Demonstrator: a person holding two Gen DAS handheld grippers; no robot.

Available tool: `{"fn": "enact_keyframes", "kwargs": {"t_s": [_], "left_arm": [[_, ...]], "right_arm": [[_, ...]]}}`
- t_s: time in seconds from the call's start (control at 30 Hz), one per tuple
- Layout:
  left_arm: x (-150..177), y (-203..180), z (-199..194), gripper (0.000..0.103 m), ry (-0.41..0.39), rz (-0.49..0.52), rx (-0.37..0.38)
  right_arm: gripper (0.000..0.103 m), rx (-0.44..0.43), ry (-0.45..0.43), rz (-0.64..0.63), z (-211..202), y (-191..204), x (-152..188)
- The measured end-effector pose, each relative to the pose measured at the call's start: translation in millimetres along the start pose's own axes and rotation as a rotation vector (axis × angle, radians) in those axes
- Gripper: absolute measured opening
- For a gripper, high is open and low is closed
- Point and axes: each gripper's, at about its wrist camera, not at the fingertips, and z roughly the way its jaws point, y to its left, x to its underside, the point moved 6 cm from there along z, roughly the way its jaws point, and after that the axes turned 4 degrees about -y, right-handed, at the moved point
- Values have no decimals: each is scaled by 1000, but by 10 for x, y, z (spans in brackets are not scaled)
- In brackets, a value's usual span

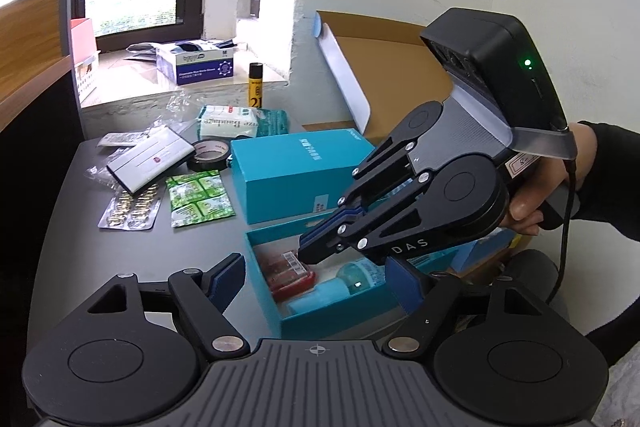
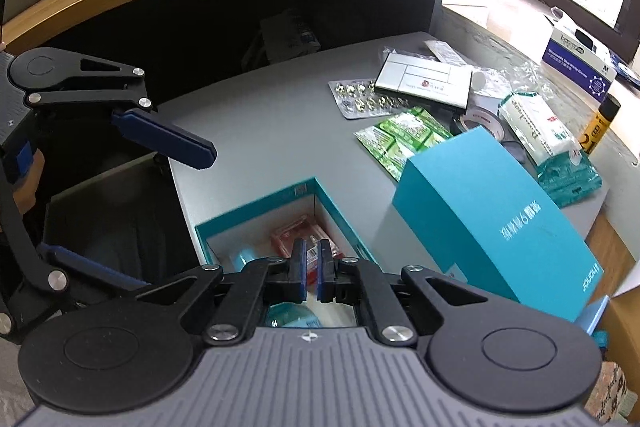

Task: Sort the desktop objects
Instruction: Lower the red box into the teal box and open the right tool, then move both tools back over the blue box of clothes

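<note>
**Risk of snagging the red packet while we work inside the open box**

Our right tool [image 2: 311,269] is lowered into the open teal box [image 1: 262,269], its jaws narrow, almost together, directly over the red packet [image 1: 290,273]. We cannot tell if the packet is pinched or only touched. If it is caught at one edge, lifting could pull it out again or tip the light box, which stands near the edge of the desk [image 1: 76,219]. A blue bottle [image 1: 352,277] lies beside the packet and may be pushed. Our left tool [image 1: 316,277] is wide and empty, in front of the box. The blister strip [image 1: 132,209], green sachets [image 1: 199,199] and the teal lid [image 1: 296,167] wait on the desk, unsorted.
</note>
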Motion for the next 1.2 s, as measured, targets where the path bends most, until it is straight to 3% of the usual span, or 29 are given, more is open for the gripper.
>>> {"fn": "enact_keyframes", "kwargs": {"t_s": [0.47,0.8,1.2], "left_arm": [[-66,-156,2,79,-10,31,26],[-165,-465,153,80,-2,57,94],[-292,-935,491,80,18,119,181]], "right_arm": [[9,67,-94,123,-626,-119,213],[15,155,-133,266,-1127,-292,776],[18,281,-109,408,-1664,-698,1521]]}}
